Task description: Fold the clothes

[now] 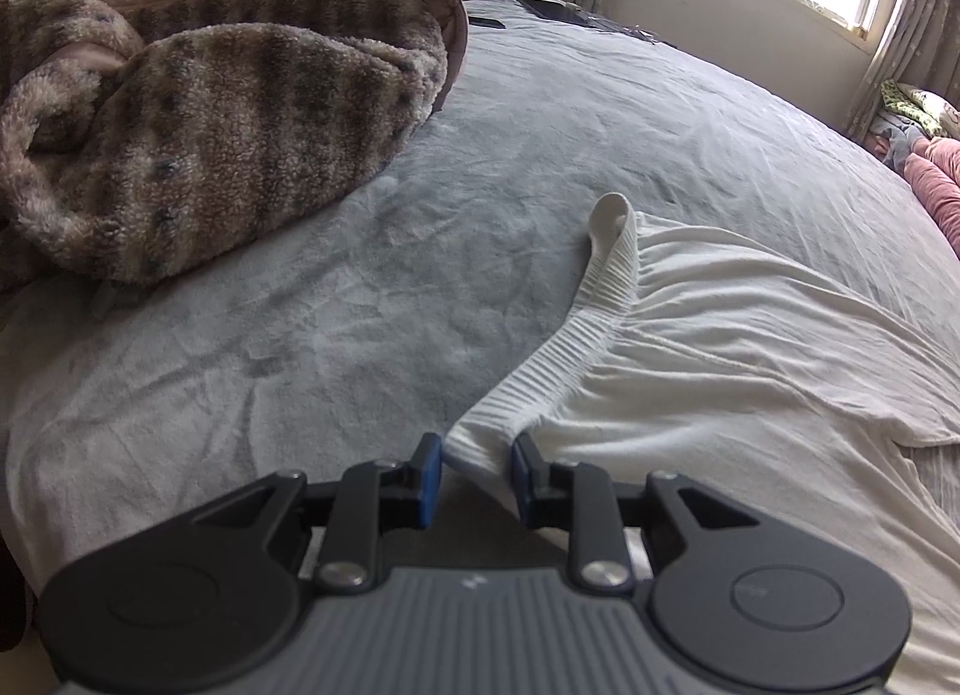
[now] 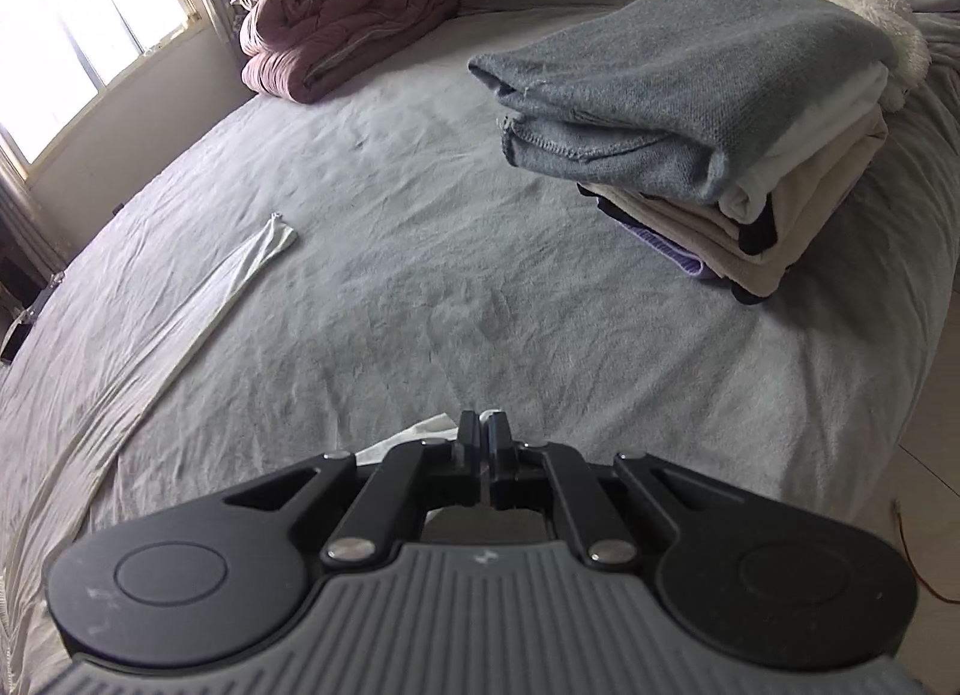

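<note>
Left wrist view: fuzzy brown striped fleece blanket (image 1: 204, 137) heaped at the far left edge of the grey-sheeted bed (image 1: 540, 143); left gripper (image 1: 477, 470) clamps the ribbed waistband of the white thin-cotton garment (image 1: 750, 347), which spreads toward the bed's right edge. Right wrist view: right gripper (image 2: 483, 428) closed, pinching white cloth; folded clothes stack (image 2: 720, 155) near the right edge.

Grey bed (image 1: 540, 155) bears white garment (image 1: 750, 335), folded stack (image 2: 720, 155).

I cannot trace the white garment (image 1: 750, 347) past the right edge; dark flat items (image 1: 552, 8) at the bed's (image 1: 300, 335) far end are too small to identify.
</note>
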Action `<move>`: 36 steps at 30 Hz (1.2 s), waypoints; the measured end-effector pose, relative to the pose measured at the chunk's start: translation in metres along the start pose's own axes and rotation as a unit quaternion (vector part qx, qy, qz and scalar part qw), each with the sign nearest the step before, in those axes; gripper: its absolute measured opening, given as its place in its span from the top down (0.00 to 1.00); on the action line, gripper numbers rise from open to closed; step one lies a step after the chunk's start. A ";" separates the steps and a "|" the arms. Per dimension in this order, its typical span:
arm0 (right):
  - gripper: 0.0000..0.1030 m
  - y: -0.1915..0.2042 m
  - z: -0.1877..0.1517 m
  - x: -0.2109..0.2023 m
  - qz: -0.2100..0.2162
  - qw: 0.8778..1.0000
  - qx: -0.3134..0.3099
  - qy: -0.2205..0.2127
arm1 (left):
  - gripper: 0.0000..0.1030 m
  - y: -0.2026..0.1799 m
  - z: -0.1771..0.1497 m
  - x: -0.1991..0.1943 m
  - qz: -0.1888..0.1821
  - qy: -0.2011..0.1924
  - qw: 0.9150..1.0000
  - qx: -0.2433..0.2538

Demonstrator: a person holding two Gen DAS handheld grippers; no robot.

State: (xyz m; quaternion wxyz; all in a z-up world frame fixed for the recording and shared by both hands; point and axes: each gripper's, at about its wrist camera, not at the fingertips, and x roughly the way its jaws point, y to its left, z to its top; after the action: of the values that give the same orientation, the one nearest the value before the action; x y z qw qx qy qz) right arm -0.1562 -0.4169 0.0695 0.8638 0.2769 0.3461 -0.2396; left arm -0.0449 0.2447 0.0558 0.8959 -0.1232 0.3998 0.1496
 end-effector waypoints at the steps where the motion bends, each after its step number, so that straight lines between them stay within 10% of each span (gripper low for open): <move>1: 0.96 0.000 0.000 0.002 -0.003 1.000 -0.007 0.006 | 0.75 0.000 0.000 0.000 0.003 0.000 1.000 0.002; 9: 0.94 -0.004 -0.001 0.003 0.033 0.998 -0.030 0.042 | 0.67 0.020 0.009 -0.005 -0.021 0.011 0.998 -0.062; 18: 0.86 0.003 0.010 0.006 0.043 0.993 -0.099 0.046 | 0.68 0.027 0.021 -0.015 0.032 -0.029 0.996 -0.082; 22: 0.48 0.024 0.013 0.035 0.051 0.978 -0.195 0.056 | 0.67 0.011 0.019 -0.014 0.007 -0.034 0.998 -0.054; 30: 0.50 0.035 0.014 0.078 0.067 0.961 -0.255 0.085 | 0.66 -0.040 0.008 -0.009 -0.042 -0.038 0.998 0.034; 36: 0.96 0.047 0.003 0.084 0.086 0.942 -0.309 0.099 | 0.55 -0.101 0.000 -0.018 -0.098 -0.068 0.981 0.155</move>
State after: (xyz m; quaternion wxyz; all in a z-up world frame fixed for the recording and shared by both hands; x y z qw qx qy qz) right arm -0.0725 -0.4031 0.0249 0.8856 0.0473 0.4617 -0.0171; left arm -0.0193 0.1481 0.0791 0.9397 -0.0114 0.3418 0.0054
